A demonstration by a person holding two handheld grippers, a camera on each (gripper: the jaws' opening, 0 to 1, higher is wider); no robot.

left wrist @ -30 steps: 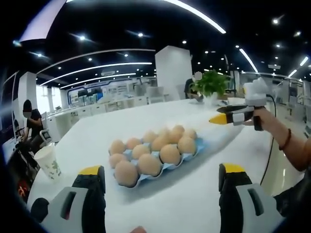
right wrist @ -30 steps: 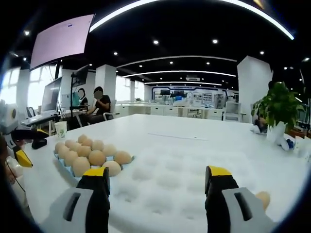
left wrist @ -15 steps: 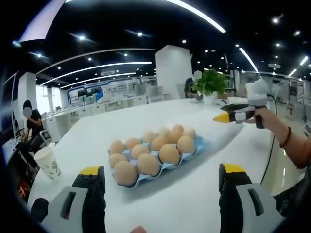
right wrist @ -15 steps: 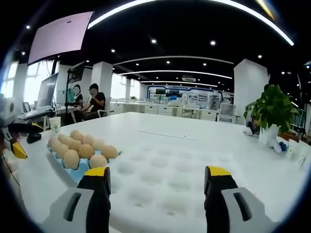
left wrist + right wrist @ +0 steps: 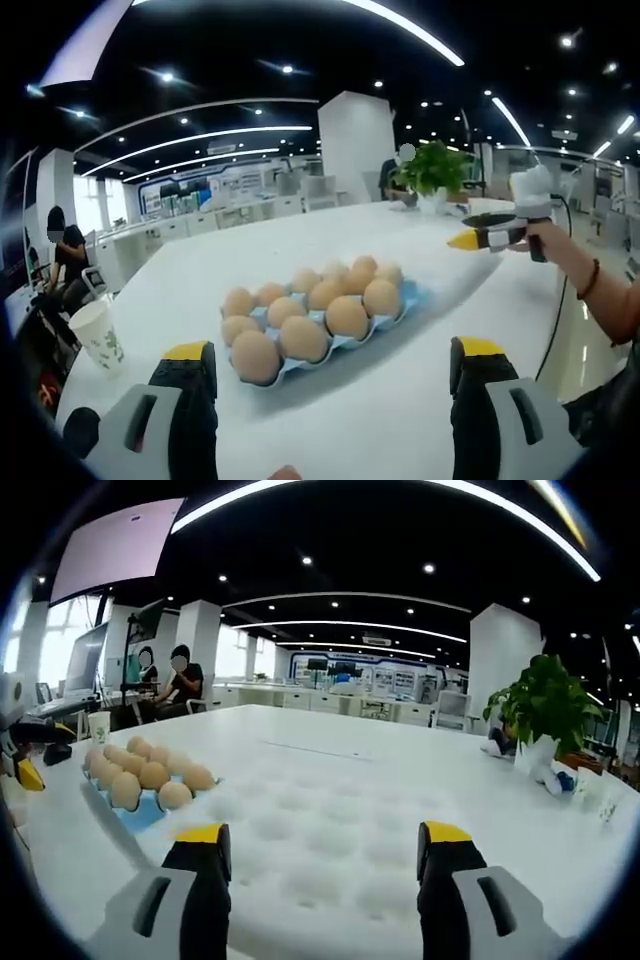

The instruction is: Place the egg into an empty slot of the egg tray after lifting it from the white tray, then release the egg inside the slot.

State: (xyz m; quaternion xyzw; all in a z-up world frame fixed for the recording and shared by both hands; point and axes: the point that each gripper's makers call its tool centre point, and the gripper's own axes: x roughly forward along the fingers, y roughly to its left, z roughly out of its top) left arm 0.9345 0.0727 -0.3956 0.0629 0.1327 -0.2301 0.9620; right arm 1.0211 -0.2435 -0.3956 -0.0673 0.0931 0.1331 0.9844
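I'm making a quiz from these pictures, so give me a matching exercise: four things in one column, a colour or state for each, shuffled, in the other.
1. egg tray
2. paper cup
3. plant
4. left gripper

A. green, in a white pot
B. open, holding nothing
C. blue, holding brown eggs
D. white with a green print

Pairs: 1-C, 2-D, 3-A, 4-B

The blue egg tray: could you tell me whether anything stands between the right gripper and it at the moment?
Nothing visible does. In the right gripper view, the open right gripper hovers over the dimpled white tray, and only that tray's bare surface lies between it and the blue egg tray of eggs at the left.
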